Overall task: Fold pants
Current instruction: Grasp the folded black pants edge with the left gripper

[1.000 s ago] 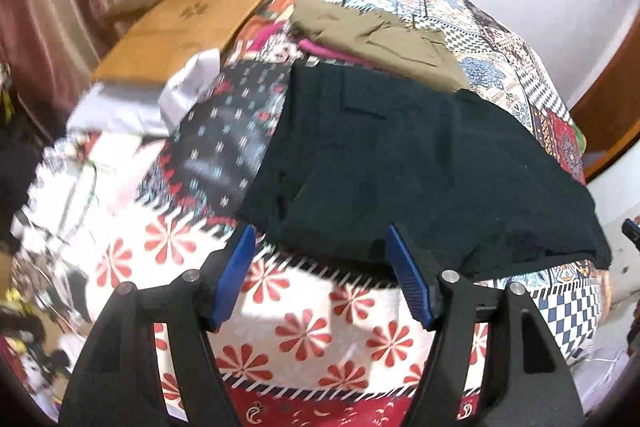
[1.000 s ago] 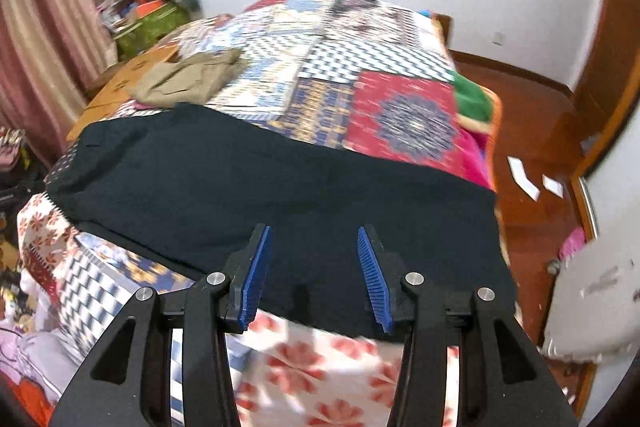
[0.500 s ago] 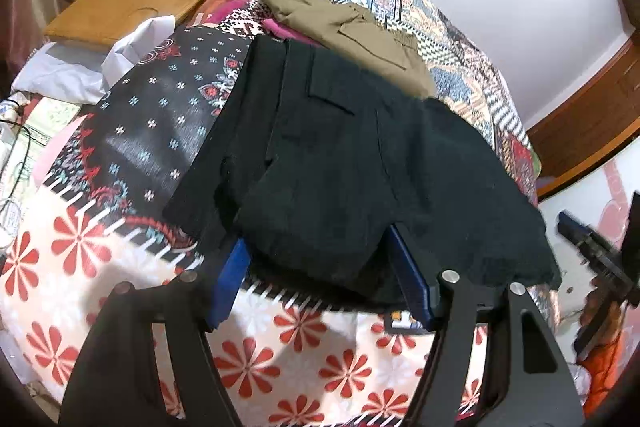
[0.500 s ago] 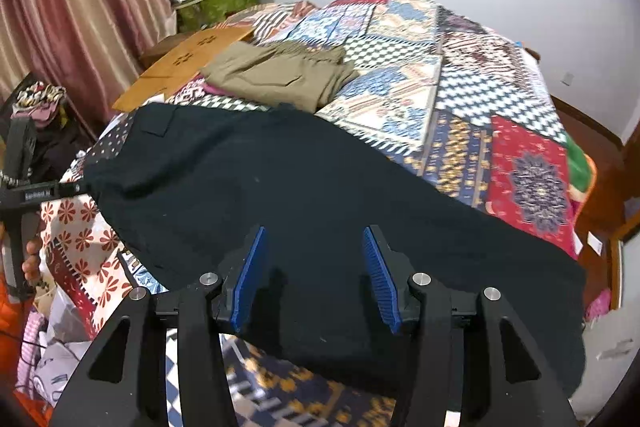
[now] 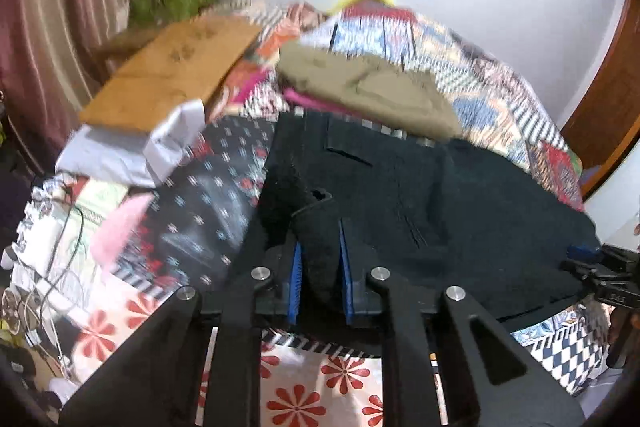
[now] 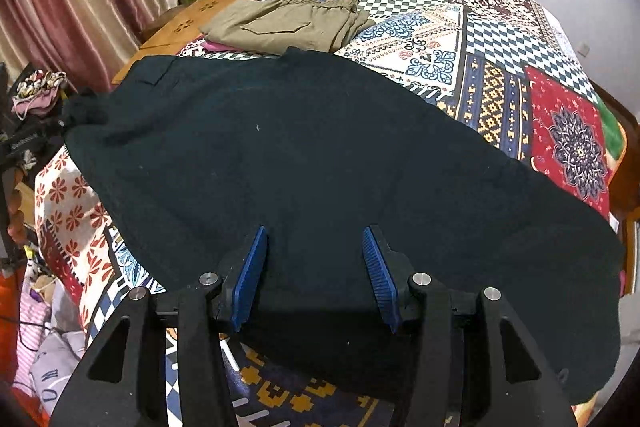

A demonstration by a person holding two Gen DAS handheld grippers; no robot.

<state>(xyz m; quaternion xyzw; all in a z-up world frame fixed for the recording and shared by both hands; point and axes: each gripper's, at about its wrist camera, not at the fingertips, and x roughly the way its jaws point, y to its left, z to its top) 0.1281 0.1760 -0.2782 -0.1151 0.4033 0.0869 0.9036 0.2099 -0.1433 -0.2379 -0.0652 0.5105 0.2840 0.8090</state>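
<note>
The black pants [image 6: 320,155] lie spread flat across the near side of the bed [image 6: 500,39], laid out this way so an edge can be lifted and carried over. The left gripper [image 5: 319,279] has its jaws clamped on a bunched fold of the pants' near edge at the waist end, apparently to raise that corner. The right gripper [image 6: 316,275] hovers over the pants' near edge with jaws apart, likely placed to take a matching hold; folded khaki trousers [image 6: 288,23] sit just beyond the pants.
</note>
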